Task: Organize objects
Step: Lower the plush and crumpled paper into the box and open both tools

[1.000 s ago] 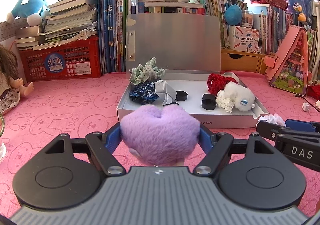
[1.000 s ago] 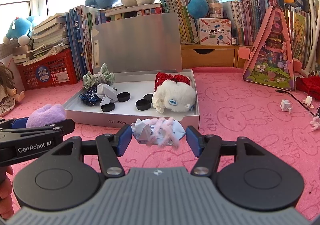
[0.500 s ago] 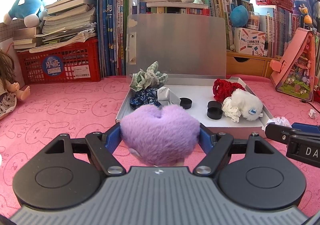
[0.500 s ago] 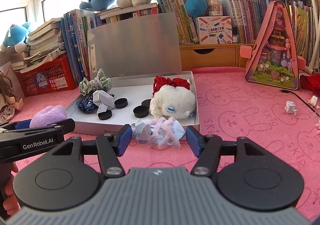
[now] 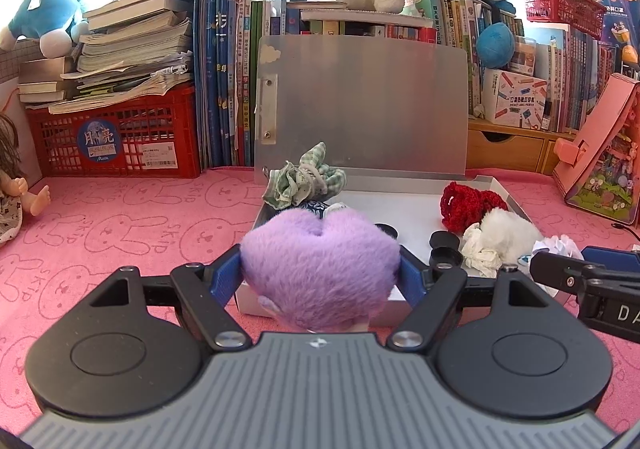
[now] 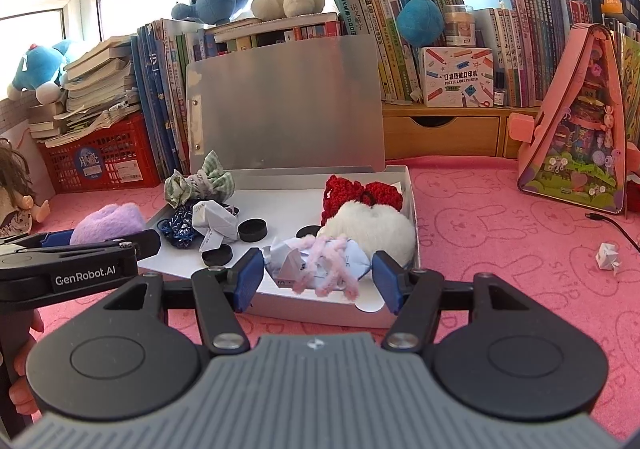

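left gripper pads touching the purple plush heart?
Touching. The left wrist view shows the left gripper with both blue pads pressed into the sides of the purple plush heart.

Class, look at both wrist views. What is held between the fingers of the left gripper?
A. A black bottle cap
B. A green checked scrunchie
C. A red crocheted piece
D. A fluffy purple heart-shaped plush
D. In the left wrist view the left gripper has its blue fingers pressed against both sides of the fluffy purple plush, which hangs over the near edge of the open box.
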Demonstrator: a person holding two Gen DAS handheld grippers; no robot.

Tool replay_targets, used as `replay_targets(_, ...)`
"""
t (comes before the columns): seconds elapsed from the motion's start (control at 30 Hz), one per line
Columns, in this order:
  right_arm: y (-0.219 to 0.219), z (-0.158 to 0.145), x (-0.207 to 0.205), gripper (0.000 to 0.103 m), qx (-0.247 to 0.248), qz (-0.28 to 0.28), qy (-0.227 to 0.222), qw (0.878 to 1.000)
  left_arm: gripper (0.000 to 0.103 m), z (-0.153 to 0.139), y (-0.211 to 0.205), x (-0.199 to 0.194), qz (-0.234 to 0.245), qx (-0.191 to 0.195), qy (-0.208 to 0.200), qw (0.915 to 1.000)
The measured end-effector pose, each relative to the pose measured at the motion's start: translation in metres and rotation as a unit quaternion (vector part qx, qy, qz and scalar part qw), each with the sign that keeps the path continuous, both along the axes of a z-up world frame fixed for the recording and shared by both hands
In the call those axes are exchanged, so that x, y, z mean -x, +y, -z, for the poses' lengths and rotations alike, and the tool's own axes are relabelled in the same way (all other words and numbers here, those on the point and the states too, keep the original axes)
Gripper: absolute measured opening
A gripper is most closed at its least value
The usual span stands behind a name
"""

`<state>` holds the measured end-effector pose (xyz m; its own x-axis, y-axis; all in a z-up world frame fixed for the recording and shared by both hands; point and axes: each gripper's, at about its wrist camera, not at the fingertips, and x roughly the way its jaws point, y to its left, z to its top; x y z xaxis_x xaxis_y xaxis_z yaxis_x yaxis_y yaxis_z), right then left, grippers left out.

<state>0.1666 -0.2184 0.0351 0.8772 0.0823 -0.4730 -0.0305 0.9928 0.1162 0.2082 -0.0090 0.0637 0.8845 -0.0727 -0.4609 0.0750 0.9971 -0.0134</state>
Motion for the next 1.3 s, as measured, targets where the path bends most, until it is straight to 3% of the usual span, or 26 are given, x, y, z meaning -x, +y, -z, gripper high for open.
replay_targets(0.9, -0.009, 0.024, -0.064, 0.066, -0.045, -0.03, 0.076, 0.996, 0.081, 0.027, -0.005, -0.062, 0.013, -0.005, 0.038, 0.9992)
replay_targets(1.3, -0.006, 0.036, -0.08, 0.065, -0.055, -0.031, 0.09, 0.994, 0.081, 0.04, -0.007, -0.08, 0.008, -0.003, 0.059, 0.9982)
